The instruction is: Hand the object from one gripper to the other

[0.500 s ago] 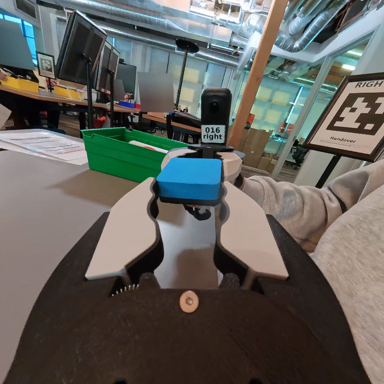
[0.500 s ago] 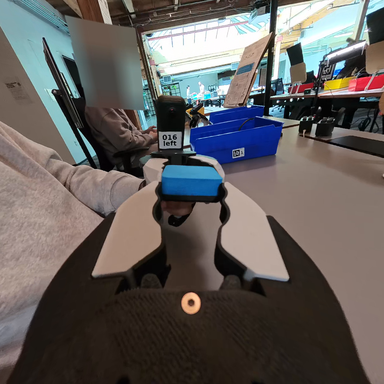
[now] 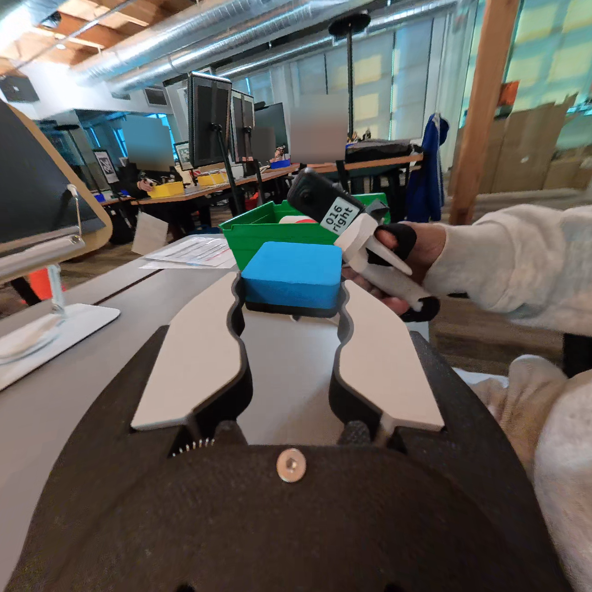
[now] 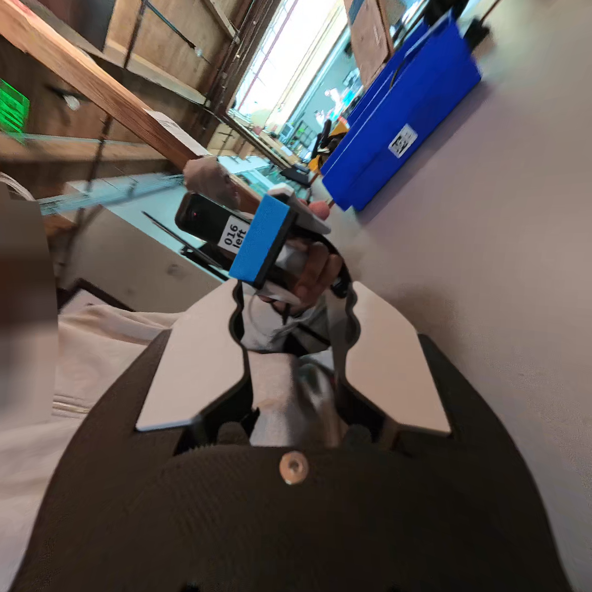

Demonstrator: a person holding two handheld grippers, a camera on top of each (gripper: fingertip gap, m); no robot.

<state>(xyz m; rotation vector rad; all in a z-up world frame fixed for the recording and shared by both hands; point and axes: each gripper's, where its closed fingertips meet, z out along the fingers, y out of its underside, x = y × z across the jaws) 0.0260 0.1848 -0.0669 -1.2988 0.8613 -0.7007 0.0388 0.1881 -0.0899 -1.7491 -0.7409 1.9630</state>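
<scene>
In the left wrist view, the left gripper (image 3: 290,290) is holding the blue block (image 3: 291,275) between its fingertips, the jaws closing on the block's sides, above the grey table (image 3: 96,368). The right gripper (image 3: 368,253) is showing at the right, tilted and just beside the block; a green bin (image 3: 253,238) is sitting farther off.

In the right wrist view, the right gripper (image 4: 293,299) is standing with its jaws spread and nothing between them. The blue block (image 4: 261,242) is lying just past its left fingertip, gripped by the left gripper (image 4: 288,237), with a blue bin (image 4: 400,112) at the far right of the table.

The view is rolled sharply and blurred, so a careless swing is likely risking a knock against the block. The grip is only at the fingertips; any slackening would probably be dropping it onto the table.
</scene>
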